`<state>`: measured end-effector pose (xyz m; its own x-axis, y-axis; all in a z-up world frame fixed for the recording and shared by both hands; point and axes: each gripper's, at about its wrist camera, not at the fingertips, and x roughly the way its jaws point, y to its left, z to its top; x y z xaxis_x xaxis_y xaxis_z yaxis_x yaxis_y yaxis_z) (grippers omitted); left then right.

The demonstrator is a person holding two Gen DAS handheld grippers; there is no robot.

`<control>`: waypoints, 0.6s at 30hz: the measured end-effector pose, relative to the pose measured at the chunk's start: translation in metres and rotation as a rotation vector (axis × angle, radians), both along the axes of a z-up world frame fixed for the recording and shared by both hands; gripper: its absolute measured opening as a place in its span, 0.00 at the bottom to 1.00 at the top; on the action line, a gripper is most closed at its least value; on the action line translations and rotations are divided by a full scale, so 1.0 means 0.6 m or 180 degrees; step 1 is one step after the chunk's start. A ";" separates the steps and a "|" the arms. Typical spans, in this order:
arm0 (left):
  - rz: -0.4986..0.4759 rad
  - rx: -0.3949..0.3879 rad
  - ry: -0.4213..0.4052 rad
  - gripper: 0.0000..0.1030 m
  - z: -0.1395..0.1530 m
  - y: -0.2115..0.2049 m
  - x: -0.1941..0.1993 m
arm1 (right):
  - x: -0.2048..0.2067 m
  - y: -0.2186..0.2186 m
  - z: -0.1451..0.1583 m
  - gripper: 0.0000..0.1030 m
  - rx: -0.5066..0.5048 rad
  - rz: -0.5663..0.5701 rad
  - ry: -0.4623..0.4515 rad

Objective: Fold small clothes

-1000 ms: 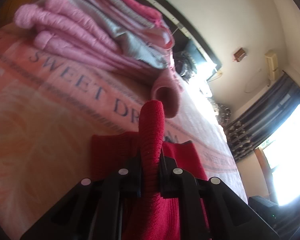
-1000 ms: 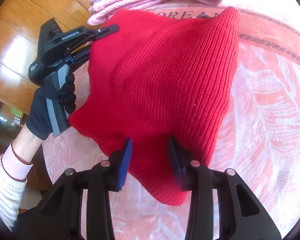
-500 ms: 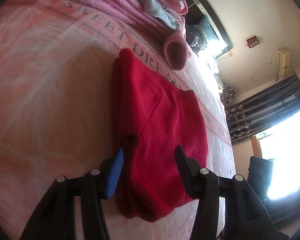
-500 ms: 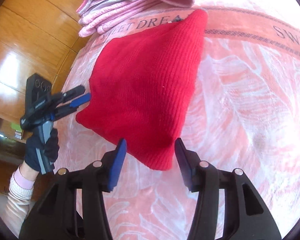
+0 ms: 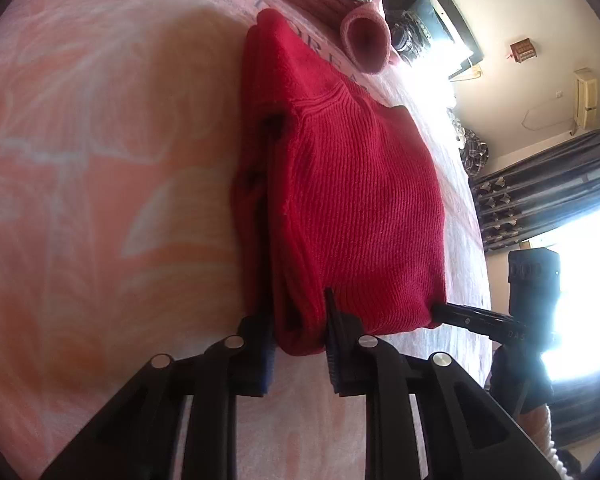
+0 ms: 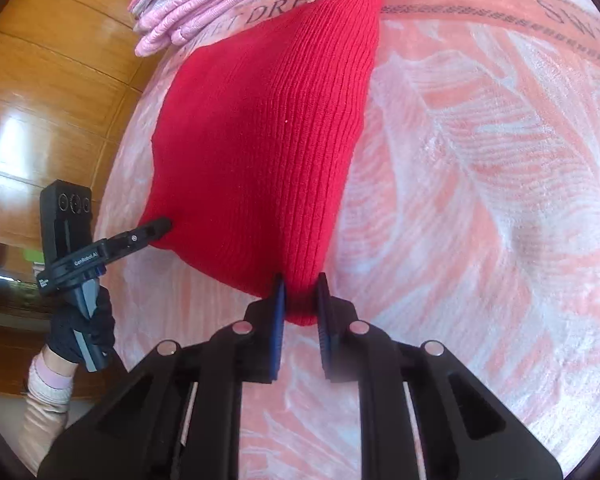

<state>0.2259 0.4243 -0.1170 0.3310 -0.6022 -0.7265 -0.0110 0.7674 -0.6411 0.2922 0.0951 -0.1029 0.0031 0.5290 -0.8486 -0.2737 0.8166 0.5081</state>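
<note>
A red knit sweater (image 5: 359, 200) lies folded on the pink "SWEET DREAM" blanket (image 5: 100, 160). In the left wrist view my left gripper (image 5: 298, 320) is shut on the near corner of its stacked edge, with thick fabric between the fingers. The right gripper (image 5: 439, 308) touches the other near corner. In the right wrist view the sweater (image 6: 260, 140) spreads away from me, and my right gripper (image 6: 300, 296) is shut on its nearest corner. The left gripper (image 6: 156, 228), held by a gloved hand, pinches the left corner.
A pile of pink and grey clothes (image 6: 188, 20) sits at the blanket's far edge, with a rolled pink cuff (image 5: 365, 40) beside the sweater. Wooden floor (image 6: 40, 80) lies beyond the bed's left side. Dark curtains (image 5: 539, 208) and a bright window stand far right.
Both grippers were open half a second ago. They have moved in to the sweater's near corners and shut on them. A second ago the left held the sweater raised; now it lies flat.
</note>
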 end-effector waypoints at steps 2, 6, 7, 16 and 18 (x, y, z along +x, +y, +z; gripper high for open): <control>-0.0025 0.0042 -0.0011 0.20 -0.002 -0.002 0.000 | 0.001 0.005 -0.013 0.12 -0.0029 -0.0013 0.0044; -0.0073 0.0074 -0.0037 0.21 0.007 -0.008 0.001 | 0.010 0.014 -0.012 0.16 -0.0012 0.0031 0.0032; -0.0057 0.0017 -0.0022 0.23 0.013 -0.004 0.001 | 0.010 0.014 -0.008 0.24 0.0034 0.0041 0.0024; 0.0389 -0.0503 -0.0147 0.58 0.065 0.075 0.068 | 0.040 -0.023 0.048 0.42 0.0496 -0.0139 -0.0203; 0.0462 -0.0558 0.0006 0.58 0.043 0.086 0.090 | 0.049 -0.026 0.051 0.44 0.0548 -0.0127 -0.0217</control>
